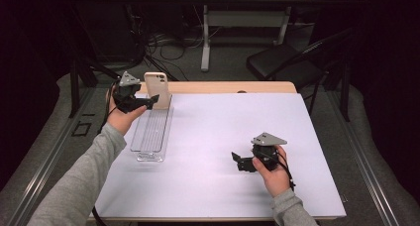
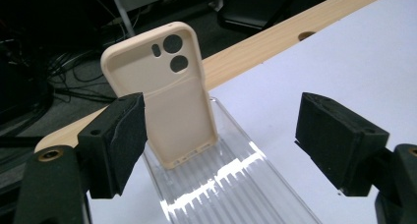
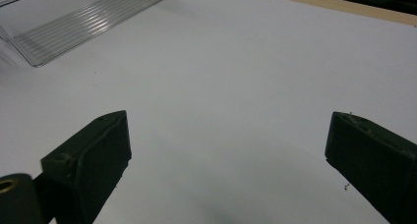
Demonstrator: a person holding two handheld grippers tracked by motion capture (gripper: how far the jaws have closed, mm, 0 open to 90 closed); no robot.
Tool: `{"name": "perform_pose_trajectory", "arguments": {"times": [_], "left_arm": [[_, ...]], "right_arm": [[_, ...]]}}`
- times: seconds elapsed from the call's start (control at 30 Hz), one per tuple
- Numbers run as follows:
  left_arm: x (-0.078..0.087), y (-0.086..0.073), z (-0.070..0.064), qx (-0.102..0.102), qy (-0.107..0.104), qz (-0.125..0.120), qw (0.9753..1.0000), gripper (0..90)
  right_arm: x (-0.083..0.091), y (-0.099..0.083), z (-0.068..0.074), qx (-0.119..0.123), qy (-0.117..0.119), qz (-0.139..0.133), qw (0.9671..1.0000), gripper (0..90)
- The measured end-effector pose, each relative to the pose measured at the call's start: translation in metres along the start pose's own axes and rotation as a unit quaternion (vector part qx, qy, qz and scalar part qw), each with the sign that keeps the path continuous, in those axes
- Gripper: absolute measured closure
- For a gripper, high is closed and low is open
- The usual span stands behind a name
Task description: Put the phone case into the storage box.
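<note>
Left gripper (image 1: pixel 151 101) is at the far-left corner of the table, jaws spread wide and gripping nothing. In the left gripper view the beige soft phone case with camera cut-outs (image 2: pixel 164 94) stands upright between and just beyond the jaws; its left edge is right at the left jaw's pad, can't tell if they touch, and the right jaw is well apart from it

Phone case (image 1: pixel 157 89) stands on its bottom edge at the far end of the clear ribbed plastic tray (image 1: pixel 148 137), open inner side facing the gripper. It tilts slightly back. The tray (image 2: pixel 236 184) lies lengthwise on the white table mat (image 1: pixel 223 137), near its left edge; the far end sits just beside the light wooden table edge (image 1: pixel 223 87)

Right gripper (image 1: pixel 241 161) is low over the mat at the near-right, well apart from tray and case, pointing left. Jaws released, wide gap, bare mat (image 3: pixel 236 96) between them. The tray (image 3: pixel 83 17) shows in the upper left of the right gripper view, far off
</note>
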State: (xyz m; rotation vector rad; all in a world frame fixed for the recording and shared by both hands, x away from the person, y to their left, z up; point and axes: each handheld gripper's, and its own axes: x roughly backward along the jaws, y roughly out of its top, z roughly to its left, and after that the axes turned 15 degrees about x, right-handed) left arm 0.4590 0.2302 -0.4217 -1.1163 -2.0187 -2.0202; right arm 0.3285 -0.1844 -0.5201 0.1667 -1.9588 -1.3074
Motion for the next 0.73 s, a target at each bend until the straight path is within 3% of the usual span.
{"name": "perform_pose_trajectory", "arguments": {"times": [0.27, 0.47, 0.73], "left_arm": [[0.014, -0.010, -0.005, 0.017, -0.032, -0.010, 0.9993, 18.7], [0.023, -0.021, -0.009, 0.015, -0.040, -0.011, 0.9990, 18.3], [0.033, -0.038, -0.012, 0.022, -0.065, -0.012, 0.9976, 10.5]], "right_arm": [[0.000, 0.000, 0.000, 0.002, -0.003, 0.001, 1.0000, 3.0], [0.000, 0.000, 0.001, 0.002, -0.003, 0.000, 1.0000, 3.0], [0.000, 0.000, 0.000, 0.003, -0.004, 0.001, 1.0000, 2.2]]}}
